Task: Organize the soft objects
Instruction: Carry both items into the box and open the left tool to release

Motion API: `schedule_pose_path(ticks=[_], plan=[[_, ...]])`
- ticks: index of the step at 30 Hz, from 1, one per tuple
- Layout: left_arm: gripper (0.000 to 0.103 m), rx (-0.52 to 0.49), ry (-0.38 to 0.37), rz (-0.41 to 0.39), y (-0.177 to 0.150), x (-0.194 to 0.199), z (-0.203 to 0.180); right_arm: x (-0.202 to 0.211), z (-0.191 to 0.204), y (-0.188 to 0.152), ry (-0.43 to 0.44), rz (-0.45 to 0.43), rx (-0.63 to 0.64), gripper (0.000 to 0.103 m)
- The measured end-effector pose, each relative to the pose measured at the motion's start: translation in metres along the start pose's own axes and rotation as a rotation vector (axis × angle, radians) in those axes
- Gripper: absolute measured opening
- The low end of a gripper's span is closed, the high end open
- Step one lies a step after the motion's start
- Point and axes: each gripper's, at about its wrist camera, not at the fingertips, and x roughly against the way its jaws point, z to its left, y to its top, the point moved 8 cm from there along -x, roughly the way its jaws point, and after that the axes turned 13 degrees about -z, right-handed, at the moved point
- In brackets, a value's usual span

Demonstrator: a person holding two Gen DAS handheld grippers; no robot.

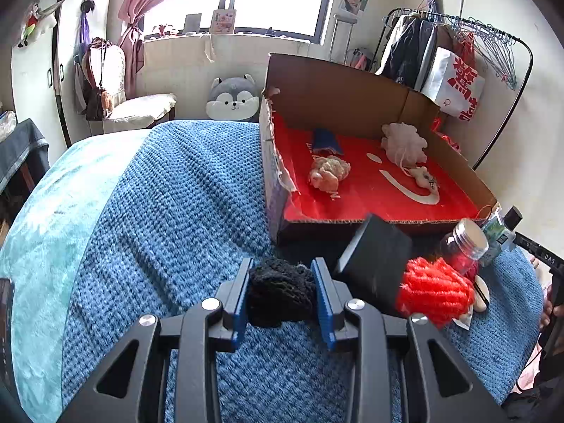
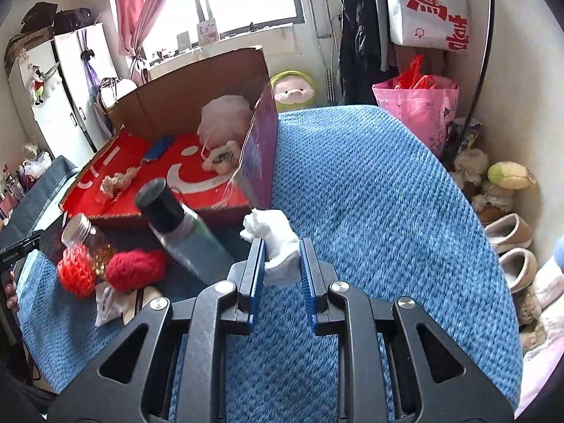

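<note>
My left gripper point(image 1: 282, 282) is shut on a black knitted bundle point(image 1: 280, 294) above the blue knit blanket point(image 1: 176, 211). My right gripper point(image 2: 281, 261) is shut on a white soft wad point(image 2: 278, 243) just right of the box. The open cardboard box point(image 1: 352, 91) with a red floor holds a white bath pouf point(image 1: 403, 144), a beige fluffy piece point(image 1: 328, 172), a blue cloth point(image 1: 326, 141) and a small white toy point(image 1: 423, 176). A red yarn ball point(image 1: 435, 290) lies in front of the box; it also shows in the right wrist view point(image 2: 135, 269).
In front of the box lie a black block point(image 1: 375, 264), a glass jar with a metal lid point(image 1: 465, 245) and a dark-capped bottle point(image 2: 183, 229). A husky plush point(image 1: 232, 98) sits behind the bed. A clothes rack point(image 1: 458, 53) stands at the right. Slippers point(image 2: 511, 246) are on the floor.
</note>
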Motion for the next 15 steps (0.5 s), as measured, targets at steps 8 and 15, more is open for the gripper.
schedule_pose_path(ticks=[8, 15], plan=[[0.035, -0.005, 0.000, 0.012, -0.0014, -0.0052, 0.0016, -0.0058, 0.0007, 0.0030, 0.004, -0.003, 0.003, 0.019], [0.035, -0.011, 0.005, 0.017, -0.0033, -0.0056, 0.0050, -0.0056, -0.0011, 0.0011, 0.001, 0.002, 0.005, 0.019]])
